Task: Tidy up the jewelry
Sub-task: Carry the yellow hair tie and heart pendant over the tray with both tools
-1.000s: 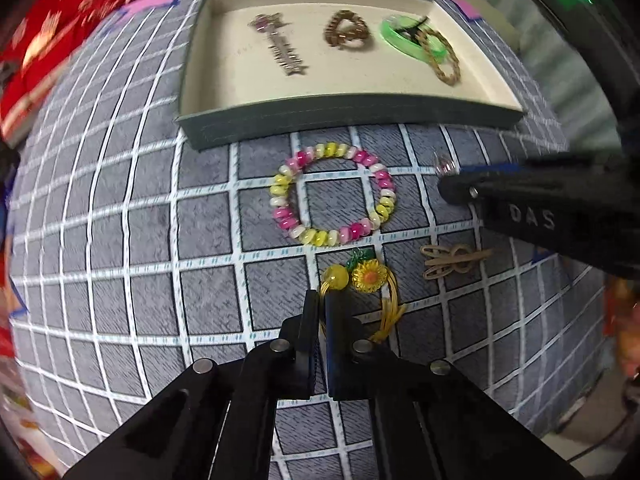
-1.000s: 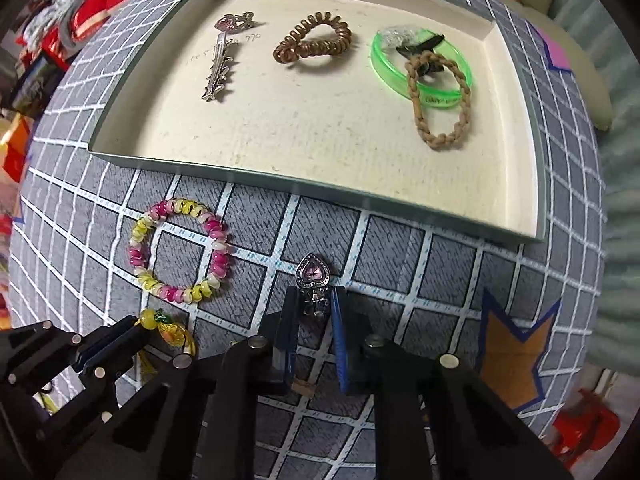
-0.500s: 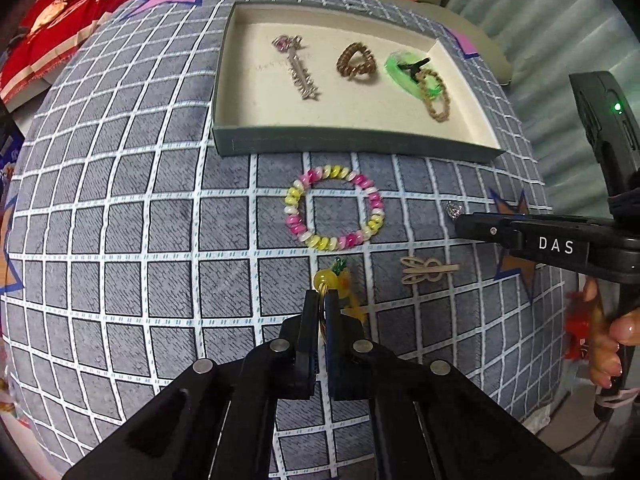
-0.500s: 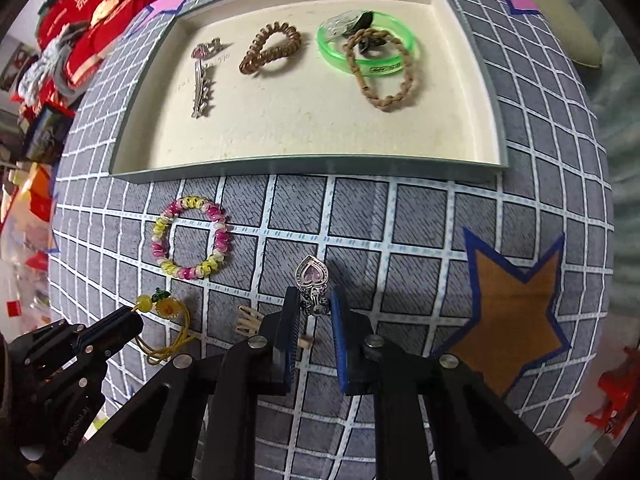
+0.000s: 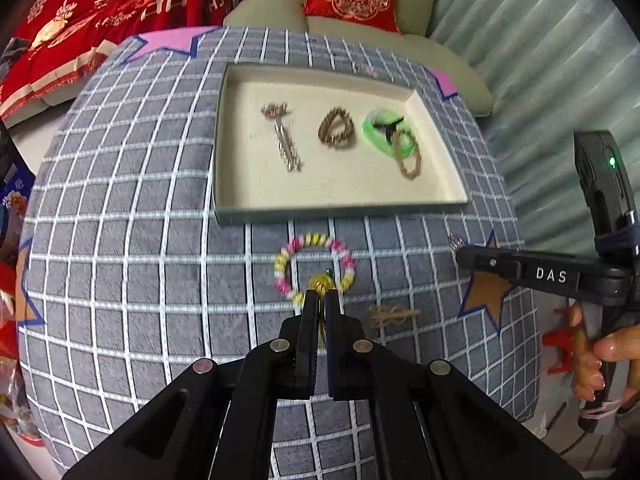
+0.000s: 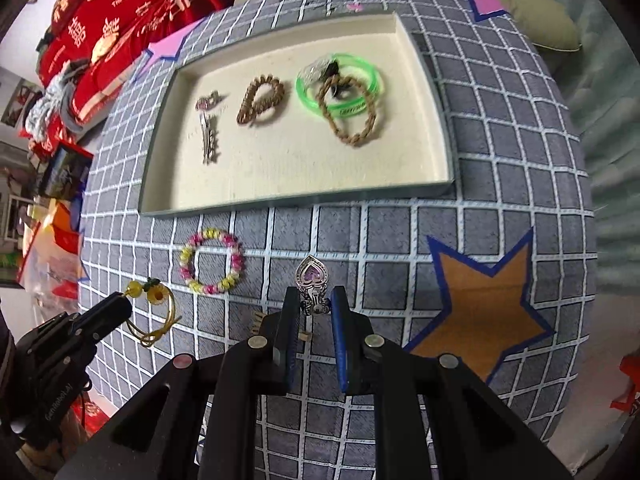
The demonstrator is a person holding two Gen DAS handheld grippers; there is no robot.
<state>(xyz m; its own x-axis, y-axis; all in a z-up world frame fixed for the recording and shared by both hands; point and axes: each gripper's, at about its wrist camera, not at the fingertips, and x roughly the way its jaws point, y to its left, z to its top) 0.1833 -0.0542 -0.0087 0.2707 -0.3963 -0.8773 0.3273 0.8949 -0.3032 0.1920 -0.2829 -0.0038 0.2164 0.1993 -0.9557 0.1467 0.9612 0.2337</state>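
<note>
A: Item one. What was recorded in the left gripper?

B: A yellow cord bracelet with sunflower charm, pinched between the closed fingers and held above the grid-patterned cloth, in front of the tray.

A: Item two, the right gripper?

B: A silver heart-shaped hair clip was clamped between the fingers, also in front of the tray.

A: Entries inside the tray?

B: A silver hairpin, a brown spiral hair tie, a green bangle and a braided brown hair tie overlapping it.

A: On the cloth?

B: A pink-and-yellow beaded bracelet, listed just before the tray's front wall, and a tan hair clip beyond it.
</note>
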